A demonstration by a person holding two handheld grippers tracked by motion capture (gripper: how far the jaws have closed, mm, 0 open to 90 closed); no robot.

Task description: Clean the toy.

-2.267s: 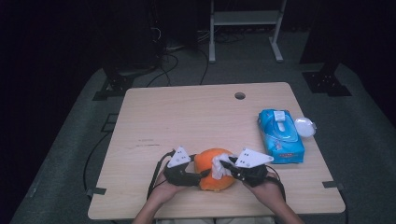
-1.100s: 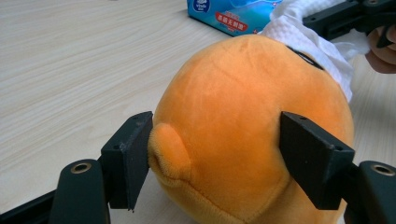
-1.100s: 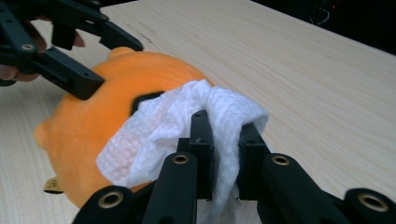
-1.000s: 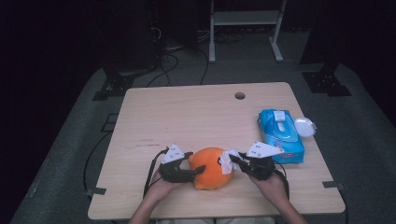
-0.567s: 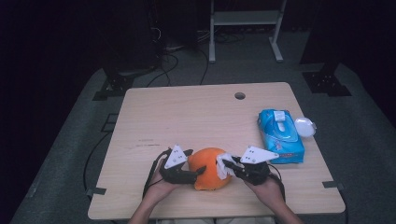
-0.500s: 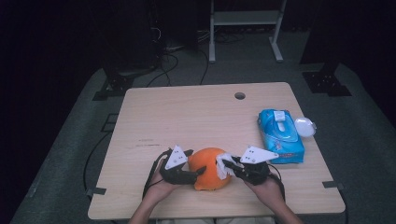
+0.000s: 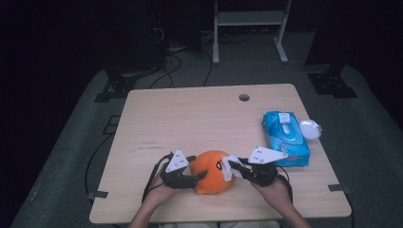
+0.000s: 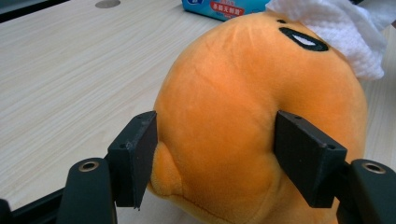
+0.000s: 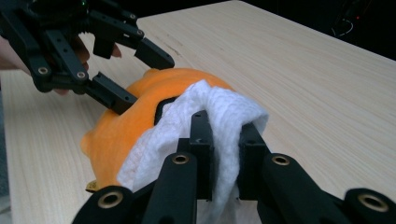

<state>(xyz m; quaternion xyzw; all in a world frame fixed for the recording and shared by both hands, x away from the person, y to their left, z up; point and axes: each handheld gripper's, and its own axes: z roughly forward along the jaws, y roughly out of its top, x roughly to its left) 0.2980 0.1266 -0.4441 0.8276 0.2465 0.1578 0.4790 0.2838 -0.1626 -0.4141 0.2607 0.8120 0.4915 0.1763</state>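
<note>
Item: orange plush toy (image 7: 213,172), lower centre of the high view, on my table (image 7: 199,118). Its underside is hidden and its face is partly covered by the white wipe (image 9: 210,121); long axis hard to judge. The black eye mark faces frame right.

My left gripper (image 8: 215,154) has just been closing, pads pressing the plush's flanks. My right gripper (image 9: 224,154) is clamped on the wipe. Both forearms enter from the bottom edge, cut off.

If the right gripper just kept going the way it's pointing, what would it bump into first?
The right gripper is shut on a white wipe, and the orange plush toy lies right behind that wipe, so it would press into the toy first. Beyond it sits the left gripper.
</note>
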